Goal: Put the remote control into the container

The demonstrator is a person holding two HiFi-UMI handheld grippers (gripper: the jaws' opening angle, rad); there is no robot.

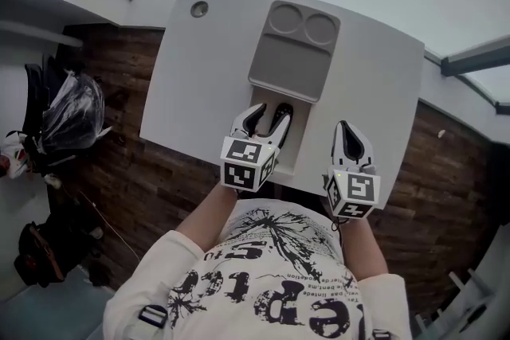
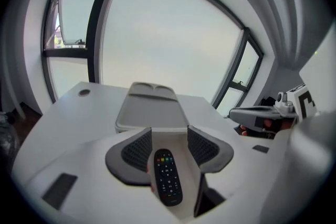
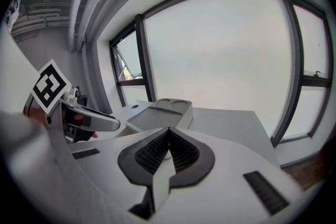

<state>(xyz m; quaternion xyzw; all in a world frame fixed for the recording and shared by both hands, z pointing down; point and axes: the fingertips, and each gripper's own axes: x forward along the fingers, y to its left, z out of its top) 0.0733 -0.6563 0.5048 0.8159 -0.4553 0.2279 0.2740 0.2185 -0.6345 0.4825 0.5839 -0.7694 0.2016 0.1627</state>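
Table (image 1: 374, 91) carrying the grey container (image 1: 291, 64), whose flat bay looks unoccupied. Right gripper (image 1: 348, 131): jaws together, nothing between them, held off to the side. Left gripper (image 1: 269, 111): jaws apart, straddling the remote control (image 2: 167, 178) with no pad pressing on it. The remote lies flat between the pads, just short of the container's near wall. Likely hazards: an off-centre closure may skew the slim remote, and a shallow end grip may let it tip and catch the rim.
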